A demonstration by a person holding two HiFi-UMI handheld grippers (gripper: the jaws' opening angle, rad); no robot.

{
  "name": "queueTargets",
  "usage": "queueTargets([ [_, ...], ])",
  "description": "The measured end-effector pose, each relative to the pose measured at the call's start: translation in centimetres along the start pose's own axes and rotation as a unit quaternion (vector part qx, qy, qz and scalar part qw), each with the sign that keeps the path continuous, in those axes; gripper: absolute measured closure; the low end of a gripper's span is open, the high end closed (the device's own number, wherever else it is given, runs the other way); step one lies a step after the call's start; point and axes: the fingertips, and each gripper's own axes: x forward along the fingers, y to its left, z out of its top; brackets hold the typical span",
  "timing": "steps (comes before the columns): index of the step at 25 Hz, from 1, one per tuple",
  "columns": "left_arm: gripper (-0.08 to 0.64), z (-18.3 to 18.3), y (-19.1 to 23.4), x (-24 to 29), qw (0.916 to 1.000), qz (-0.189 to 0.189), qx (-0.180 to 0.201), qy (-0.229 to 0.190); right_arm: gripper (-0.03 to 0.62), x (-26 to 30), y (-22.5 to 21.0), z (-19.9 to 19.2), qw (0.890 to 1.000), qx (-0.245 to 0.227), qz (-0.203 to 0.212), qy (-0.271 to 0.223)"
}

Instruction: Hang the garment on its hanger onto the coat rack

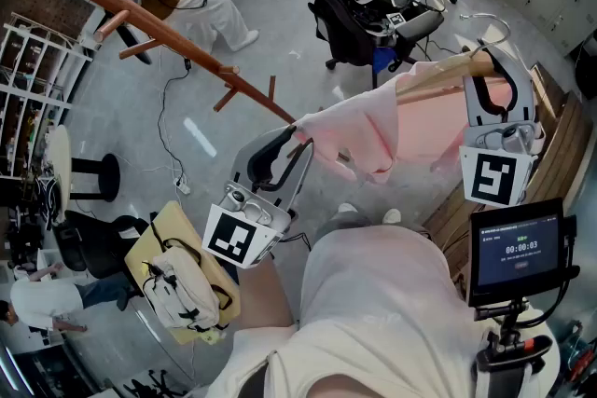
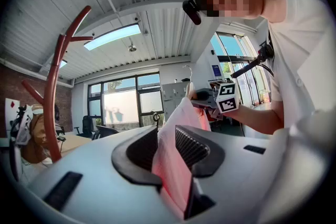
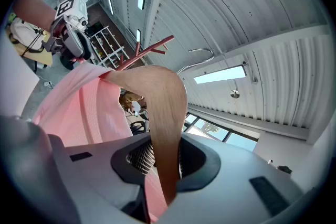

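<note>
"Between the ribbed fingers (image 2: 191, 147) of the left gripper (image 2: 167, 155), what is that pink stuff?"

"That is the garment (image 2: 176, 128), a soft, thin pink cloth. Those fingers are pinching a fold of its edge, and from there it stretches in a loose, creased sheet across to the other gripper."

"And the right gripper (image 3: 160, 157)?"

"Its fingers are pressed onto the hanger (image 3: 164, 107), a flat, curved arm of pale, grainy wood. The cloth drapes off the hanger's shoulder beside those fingers, and a thin bent metal hook (image 3: 197, 54) stands up beyond them."

"How is the person holding them?"

"The right gripper is raised, fingers pointing up, with the marker cube below them. The left one sits lower and to the side. A bare forearm (image 1: 266, 294) reaches up to it from the white-shirted body. The garment hangs slack between the two pairs of fingers."

"Where is the coat rack (image 2: 52, 107)?"

"Off to the left of the left fingers, apart from the cloth. It is a smooth, reddish-brown wooden pole that curves at the top, with short pegs branching off."
</note>
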Motion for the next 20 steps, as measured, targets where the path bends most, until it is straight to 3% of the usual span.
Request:
queueTargets([
  [3,0.449,0.5,1.3,-0.8,0.9999,-0.008,0.0,-0.007,0.491,1.6,0.9,1.7,0.999,0.032,-0.005,-0.034],
  [6,0.431,0.3,3.5,-1.3,1.0,-0.006,-0.002,-0.004,0.491,3.6,1.7,4.7,0.993,0.054,-0.011,-0.103],
  [12,0.42,-1.6,9.7,-1.9,1.0,-0.001,-0.002,0.0,0.491,8.6,3.4,11.1,0.964,0.08,-0.021,-0.254],
  [17,0.42,-0.7,13.4,-3.0,0.9993,0.035,0.002,-0.01,0.491,13.1,4.3,13.5,0.951,0.124,0.005,-0.284],
  [20,0.398,0.3,15.4,-3.7,0.9983,0.056,0.01,-0.016,0.491,15.4,4.1,16.1,0.935,0.139,0.03,-0.324],
])
